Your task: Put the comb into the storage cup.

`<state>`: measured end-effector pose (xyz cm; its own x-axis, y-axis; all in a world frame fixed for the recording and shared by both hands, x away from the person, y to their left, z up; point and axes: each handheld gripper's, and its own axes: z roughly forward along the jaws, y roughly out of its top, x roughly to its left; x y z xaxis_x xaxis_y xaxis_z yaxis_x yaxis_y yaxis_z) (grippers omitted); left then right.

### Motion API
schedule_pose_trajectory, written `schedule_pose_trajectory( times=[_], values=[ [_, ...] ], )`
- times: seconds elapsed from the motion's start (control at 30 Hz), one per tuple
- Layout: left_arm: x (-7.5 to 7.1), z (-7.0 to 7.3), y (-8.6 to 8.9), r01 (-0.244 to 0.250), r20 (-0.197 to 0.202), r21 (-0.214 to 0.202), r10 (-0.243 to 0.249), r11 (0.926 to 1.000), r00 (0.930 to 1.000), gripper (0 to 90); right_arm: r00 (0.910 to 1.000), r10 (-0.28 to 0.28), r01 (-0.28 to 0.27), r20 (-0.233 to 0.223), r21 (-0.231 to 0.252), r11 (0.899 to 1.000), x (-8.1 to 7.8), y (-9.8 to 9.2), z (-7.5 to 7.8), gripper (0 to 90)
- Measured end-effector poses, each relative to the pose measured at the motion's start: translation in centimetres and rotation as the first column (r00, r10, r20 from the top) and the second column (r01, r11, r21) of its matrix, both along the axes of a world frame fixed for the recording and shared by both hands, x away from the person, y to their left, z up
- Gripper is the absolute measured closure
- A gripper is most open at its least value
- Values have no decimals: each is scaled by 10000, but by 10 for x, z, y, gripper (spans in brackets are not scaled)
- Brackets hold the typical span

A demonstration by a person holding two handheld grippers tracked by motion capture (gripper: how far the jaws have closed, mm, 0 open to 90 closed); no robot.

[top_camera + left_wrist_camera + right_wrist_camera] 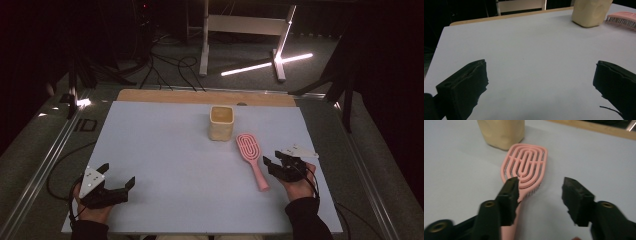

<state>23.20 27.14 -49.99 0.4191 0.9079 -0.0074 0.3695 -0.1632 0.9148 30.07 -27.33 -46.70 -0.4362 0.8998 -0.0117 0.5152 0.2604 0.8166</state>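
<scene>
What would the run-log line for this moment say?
right tool: open, above pink plastic vented hairbrush | brush: flat on table, beside cream cup | left tool: open, empty

Black two-jaw left tool [118, 187], right tool [274, 164] (grey three-cornered plates on top), trailing black cables, dark sleeves

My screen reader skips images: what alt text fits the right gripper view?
Open black tongs hover over a pink hairbrush lying on a pale table. A cream cup stands just beyond the brush head.

Dark lab: floor cables [170, 65], rig frame [240, 30]
</scene>
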Motion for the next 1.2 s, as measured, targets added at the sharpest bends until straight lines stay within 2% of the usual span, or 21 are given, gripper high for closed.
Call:
schedule_pose_trajectory(
  times=[0.23,0.3,0.33,0.53,0.73,1.0,1.2],
  values=[
    [0,0,0,7,20,-14,-7,10000,10000,0,9964,-124,89,840,411,9991,-25,-11,8,222],
    [0,0,0,7,20,-14,-7,10000,10000,0,9954,-119,74,946,473,9989,-28,-12,8,222],
    [-1,0,-1,4,28,-33,-4,10000,10000,0,9919,-188,103,1253,680,9976,-37,-15,8,153],
    [-2,2,-2,40,150,-137,-38,9999,9999,0,9871,-16,-138,1601,954,9953,-54,-19,0,137],
    [-3,3,-2,133,273,-165,-128,9998,9995,0,9797,-163,-75,1997,1179,9930,-65,-23,-4,124],
    [-6,7,-3,224,574,-233,-210,9995,9981,0,9809,-31,-227,1946,1298,9913,-78,-26,-9,97],
    [-6,6,-7,372,517,-97,-366,9993,9980,0,9817,-63,-213,1903,1427,9895,-79,-29,-11,95]
  ],
)
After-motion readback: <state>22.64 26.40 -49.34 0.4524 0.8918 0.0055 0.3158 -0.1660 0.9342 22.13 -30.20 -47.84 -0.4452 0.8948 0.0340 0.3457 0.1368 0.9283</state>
